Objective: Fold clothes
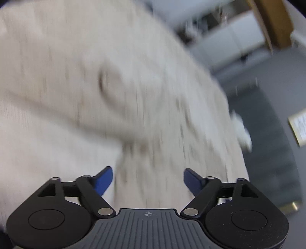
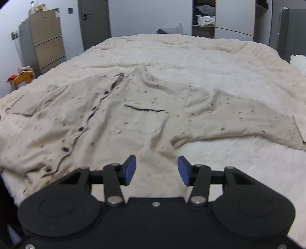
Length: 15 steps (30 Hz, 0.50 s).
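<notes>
A beige button-up shirt (image 2: 118, 115) with small dark specks lies spread face up on the bed, sleeves out to both sides, chest pocket (image 2: 145, 116) near the middle. My right gripper (image 2: 156, 168) is open and empty, hovering just above the shirt's lower hem. The left wrist view is heavily motion-blurred: my left gripper (image 1: 148, 180) is open and empty over beige speckled cloth (image 1: 153, 118), close to the bed's edge.
The bed has a cream fuzzy blanket (image 2: 220, 63). A tall cabinet (image 2: 45, 40) and a door (image 2: 95, 21) stand at the back left, an open wardrobe (image 2: 203, 17) at the back. Grey floor (image 1: 267, 107) lies beside the bed.
</notes>
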Tool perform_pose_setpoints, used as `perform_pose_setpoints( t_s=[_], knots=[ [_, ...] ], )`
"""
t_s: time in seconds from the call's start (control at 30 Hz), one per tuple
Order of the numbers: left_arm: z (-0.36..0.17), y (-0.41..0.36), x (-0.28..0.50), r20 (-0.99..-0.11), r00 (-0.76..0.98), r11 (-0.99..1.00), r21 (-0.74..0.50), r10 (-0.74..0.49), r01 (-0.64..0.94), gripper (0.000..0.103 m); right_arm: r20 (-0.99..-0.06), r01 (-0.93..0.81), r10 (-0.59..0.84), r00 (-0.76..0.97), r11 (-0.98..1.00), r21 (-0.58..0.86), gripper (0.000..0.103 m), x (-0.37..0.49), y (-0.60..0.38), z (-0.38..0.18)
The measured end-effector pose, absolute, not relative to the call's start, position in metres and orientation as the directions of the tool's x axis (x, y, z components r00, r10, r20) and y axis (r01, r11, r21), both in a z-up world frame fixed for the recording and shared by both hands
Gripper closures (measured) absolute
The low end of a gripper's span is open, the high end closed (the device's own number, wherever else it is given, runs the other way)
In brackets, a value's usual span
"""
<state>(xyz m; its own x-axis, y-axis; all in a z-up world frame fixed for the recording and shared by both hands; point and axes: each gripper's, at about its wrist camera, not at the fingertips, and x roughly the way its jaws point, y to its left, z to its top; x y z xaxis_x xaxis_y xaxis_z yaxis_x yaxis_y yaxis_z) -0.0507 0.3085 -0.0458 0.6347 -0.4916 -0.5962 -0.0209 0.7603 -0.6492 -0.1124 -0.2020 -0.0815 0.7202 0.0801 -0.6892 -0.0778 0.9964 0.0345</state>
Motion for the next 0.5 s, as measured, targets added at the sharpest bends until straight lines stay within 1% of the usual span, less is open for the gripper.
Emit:
perform_pose_setpoints(
  t_s=[0.03, 0.07, 0.17, 0.23, 0.3, 0.33, 0.37, 0.4, 0.43, 0.47, 0.5],
  knots=[
    [-0.043, 0.303, -0.032, -0.585, 0.668, 0.783, -0.622, -0.46, -0.007, 0.023, -0.693, -0.089, 0.077, 0.717, 0.996, 0.019, 0.052, -0.099, -0.204, -0.083],
    [-0.043, 0.299, -0.022, -0.577, 0.675, 0.788, -0.616, -0.459, 0.009, 0.023, -0.694, -0.104, 0.073, 0.716, 0.995, -0.003, 0.052, -0.082, -0.205, -0.084],
    [-0.047, 0.262, 0.037, -0.575, 0.68, 0.847, -0.515, -0.455, 0.131, 0.022, -0.695, -0.143, 0.062, 0.716, 0.988, -0.059, 0.049, -0.027, -0.21, -0.086],
    [-0.056, 0.227, 0.085, -0.623, 0.665, 0.906, -0.362, -0.411, 0.221, 0.022, -0.692, -0.16, 0.072, 0.719, 0.985, -0.063, 0.049, 0.021, -0.216, -0.088],
    [-0.068, 0.193, 0.135, -0.681, 0.632, 0.925, -0.201, -0.369, 0.323, 0.022, -0.686, -0.178, 0.085, 0.723, 0.982, -0.065, 0.048, 0.051, -0.216, -0.09],
    [-0.074, 0.181, 0.155, -0.695, 0.614, 0.915, -0.169, -0.374, 0.365, 0.022, -0.686, -0.197, 0.094, 0.722, 0.978, -0.073, 0.048, 0.086, -0.212, -0.092],
    [-0.08, 0.171, 0.174, -0.706, 0.595, 0.902, -0.151, -0.384, 0.403, 0.022, -0.687, -0.218, 0.112, 0.718, 0.973, -0.07, 0.047, 0.116, -0.206, -0.095],
    [-0.089, 0.162, 0.198, -0.709, 0.572, 0.888, -0.173, -0.413, 0.426, 0.022, -0.689, -0.239, 0.132, 0.713, 0.969, -0.062, 0.047, 0.138, -0.199, -0.098],
    [-0.095, 0.16, 0.212, -0.707, 0.554, 0.876, -0.201, -0.44, 0.439, 0.022, -0.691, -0.26, 0.153, 0.707, 0.964, -0.053, 0.046, 0.16, -0.193, -0.101],
    [-0.106, 0.152, 0.242, -0.705, 0.513, 0.853, -0.268, -0.491, 0.448, 0.022, -0.692, -0.281, 0.173, 0.701, 0.959, -0.045, 0.045, 0.183, -0.187, -0.105],
    [-0.112, 0.148, 0.257, -0.703, 0.496, 0.844, -0.296, -0.51, 0.447, 0.022, -0.693, -0.301, 0.193, 0.694, 0.953, -0.037, 0.044, 0.205, -0.18, -0.108]
  ],
)
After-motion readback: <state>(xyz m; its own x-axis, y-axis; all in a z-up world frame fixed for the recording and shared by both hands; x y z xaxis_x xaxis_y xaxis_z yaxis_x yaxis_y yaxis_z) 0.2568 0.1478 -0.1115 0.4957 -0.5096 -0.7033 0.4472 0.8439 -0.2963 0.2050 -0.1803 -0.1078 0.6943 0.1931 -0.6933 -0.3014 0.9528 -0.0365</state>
